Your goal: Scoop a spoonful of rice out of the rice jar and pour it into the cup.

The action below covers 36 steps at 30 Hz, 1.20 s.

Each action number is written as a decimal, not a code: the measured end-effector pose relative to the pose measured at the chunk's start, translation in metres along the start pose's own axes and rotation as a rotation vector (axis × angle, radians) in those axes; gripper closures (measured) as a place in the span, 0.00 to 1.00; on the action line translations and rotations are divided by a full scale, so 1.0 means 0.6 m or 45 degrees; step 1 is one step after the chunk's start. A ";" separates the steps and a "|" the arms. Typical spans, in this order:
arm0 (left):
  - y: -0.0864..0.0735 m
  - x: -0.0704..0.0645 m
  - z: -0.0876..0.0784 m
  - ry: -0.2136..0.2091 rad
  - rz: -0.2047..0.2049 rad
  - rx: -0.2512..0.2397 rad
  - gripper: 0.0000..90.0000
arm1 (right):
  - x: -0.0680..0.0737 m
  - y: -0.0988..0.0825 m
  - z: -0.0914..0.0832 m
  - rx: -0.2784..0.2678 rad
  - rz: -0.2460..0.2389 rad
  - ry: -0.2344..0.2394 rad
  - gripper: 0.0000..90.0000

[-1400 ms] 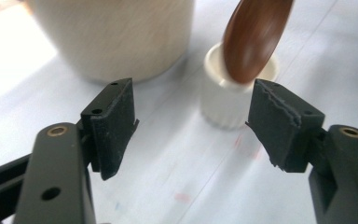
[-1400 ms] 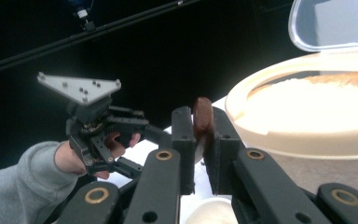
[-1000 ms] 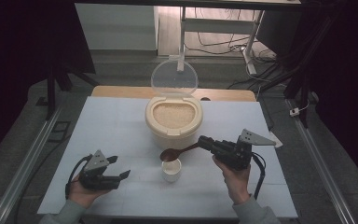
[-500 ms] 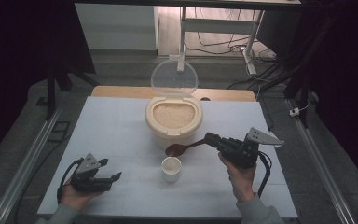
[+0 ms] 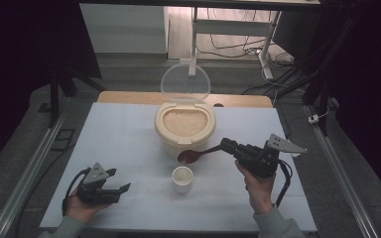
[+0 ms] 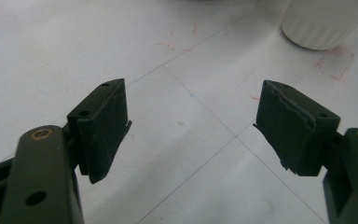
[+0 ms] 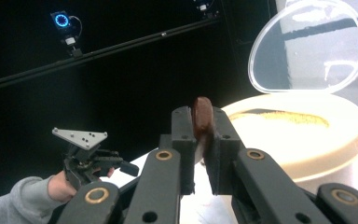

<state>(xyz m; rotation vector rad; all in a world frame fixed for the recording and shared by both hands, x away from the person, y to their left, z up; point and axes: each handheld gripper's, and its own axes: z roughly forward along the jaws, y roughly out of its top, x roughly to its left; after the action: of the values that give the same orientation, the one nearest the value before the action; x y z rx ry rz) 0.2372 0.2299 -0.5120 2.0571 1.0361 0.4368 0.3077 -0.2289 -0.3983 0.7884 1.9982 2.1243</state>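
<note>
A cream rice container (image 5: 164,131) full of rice stands mid-table, its clear lid (image 5: 185,82) tipped up behind it. In front of it sits a small white cup (image 5: 182,179). My right gripper (image 5: 225,145) is shut on the handle of a brown spoon (image 5: 193,155), whose bowl hovers between cup and container. In the right gripper view the spoon handle (image 7: 202,114) is pinched between the jaws, with the container (image 7: 307,140) and lid (image 7: 310,46) beyond. My left gripper (image 5: 120,181) rests open and holds nothing at the near left. Its own view has the cup (image 6: 324,23) at top right.
The white table (image 5: 119,134) has faint grid lines and red marks. A wooden strip (image 5: 129,97) runs along its far edge. Metal rails (image 5: 27,168) flank both sides. A cable (image 5: 283,183) trails from the right gripper. In the right gripper view the left gripper (image 7: 114,163) stands farther off.
The spoon bowl has lifted a little from over the cup toward the container. The left hand has drawn back slightly toward the near edge.
</note>
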 end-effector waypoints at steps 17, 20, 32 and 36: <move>0.001 0.002 0.006 -0.008 -0.006 0.022 0.26 | -0.014 0.061 0.011 -0.098 -0.018 -0.049 0.92; 0.000 0.002 0.007 -0.009 -0.006 0.030 0.25 | -0.021 0.072 0.018 -0.105 -0.020 -0.079 0.92; -0.001 0.001 0.010 -0.012 -0.002 0.040 0.25 | -0.051 0.099 0.047 -0.075 -0.025 -0.183 0.92; -0.001 0.000 0.011 -0.008 0.000 0.042 0.25 | -0.058 0.101 0.057 -0.048 -0.034 -0.217 0.92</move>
<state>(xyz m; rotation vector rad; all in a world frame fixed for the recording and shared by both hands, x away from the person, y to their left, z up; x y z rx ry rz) 0.2408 0.2273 -0.5165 2.0865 1.0464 0.4151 0.3685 -0.2207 -0.3502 0.8986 1.8668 2.0001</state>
